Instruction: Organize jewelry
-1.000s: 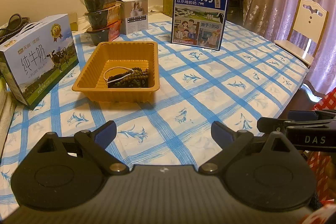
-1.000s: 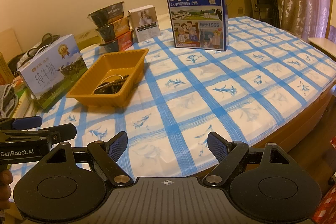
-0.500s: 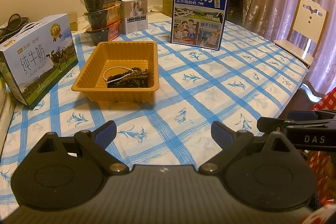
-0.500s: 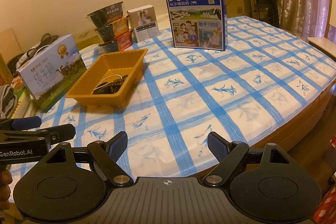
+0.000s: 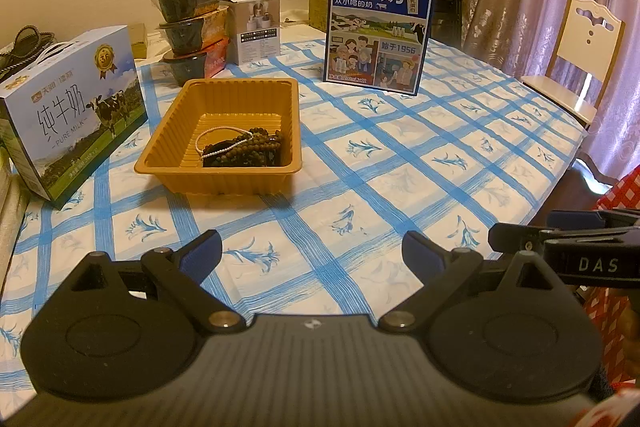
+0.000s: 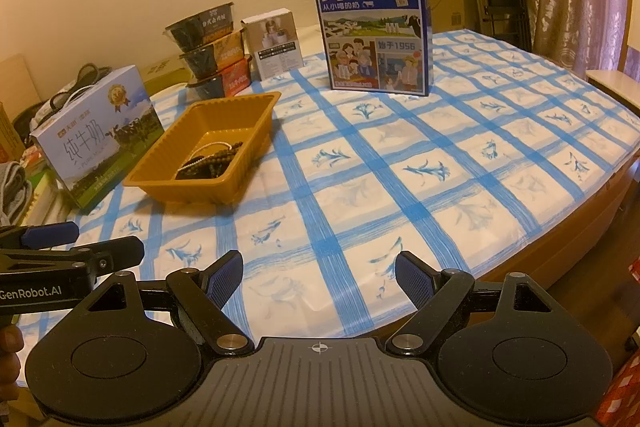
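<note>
Nearby, "PURE MILK" carton, "1956" milk box; left gripper and right gripper both released, empty.

Two milk boxes, one tray, three bowls.

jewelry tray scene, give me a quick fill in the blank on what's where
1. The beaded jewelry lies inside the ____ tray.
2. The tablecloth has a ____ checked pattern.
3. Both the left gripper and the right gripper hold ____.

Missing words: orange; blue; nothing
</note>
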Tool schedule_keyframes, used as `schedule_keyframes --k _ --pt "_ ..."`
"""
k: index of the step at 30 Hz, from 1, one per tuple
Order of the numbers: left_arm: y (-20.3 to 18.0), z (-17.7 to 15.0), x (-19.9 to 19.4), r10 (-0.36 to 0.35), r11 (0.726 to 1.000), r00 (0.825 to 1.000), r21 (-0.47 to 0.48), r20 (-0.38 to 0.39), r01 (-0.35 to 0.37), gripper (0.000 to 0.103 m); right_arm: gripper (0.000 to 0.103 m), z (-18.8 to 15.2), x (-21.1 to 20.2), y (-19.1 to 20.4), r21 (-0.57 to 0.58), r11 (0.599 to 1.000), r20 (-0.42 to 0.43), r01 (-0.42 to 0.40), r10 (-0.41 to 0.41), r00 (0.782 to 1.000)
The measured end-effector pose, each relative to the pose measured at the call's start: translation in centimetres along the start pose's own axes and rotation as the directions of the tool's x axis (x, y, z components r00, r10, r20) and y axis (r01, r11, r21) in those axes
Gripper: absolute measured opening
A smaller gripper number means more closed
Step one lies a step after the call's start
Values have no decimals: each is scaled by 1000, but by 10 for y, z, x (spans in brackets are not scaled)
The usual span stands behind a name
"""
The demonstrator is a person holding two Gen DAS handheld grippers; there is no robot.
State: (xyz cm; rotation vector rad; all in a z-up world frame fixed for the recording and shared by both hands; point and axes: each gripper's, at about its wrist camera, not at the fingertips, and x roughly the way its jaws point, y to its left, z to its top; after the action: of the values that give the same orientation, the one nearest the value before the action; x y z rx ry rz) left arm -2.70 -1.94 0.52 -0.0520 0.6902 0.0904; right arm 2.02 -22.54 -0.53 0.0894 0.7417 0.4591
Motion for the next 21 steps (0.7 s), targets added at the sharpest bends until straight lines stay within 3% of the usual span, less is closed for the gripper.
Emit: schedule_keyframes --k 21 --pt "0 1 1 0 1000 1000 -1 -1 0 96 83 0 2 -3 3 1000 -3 1 -1 1000"
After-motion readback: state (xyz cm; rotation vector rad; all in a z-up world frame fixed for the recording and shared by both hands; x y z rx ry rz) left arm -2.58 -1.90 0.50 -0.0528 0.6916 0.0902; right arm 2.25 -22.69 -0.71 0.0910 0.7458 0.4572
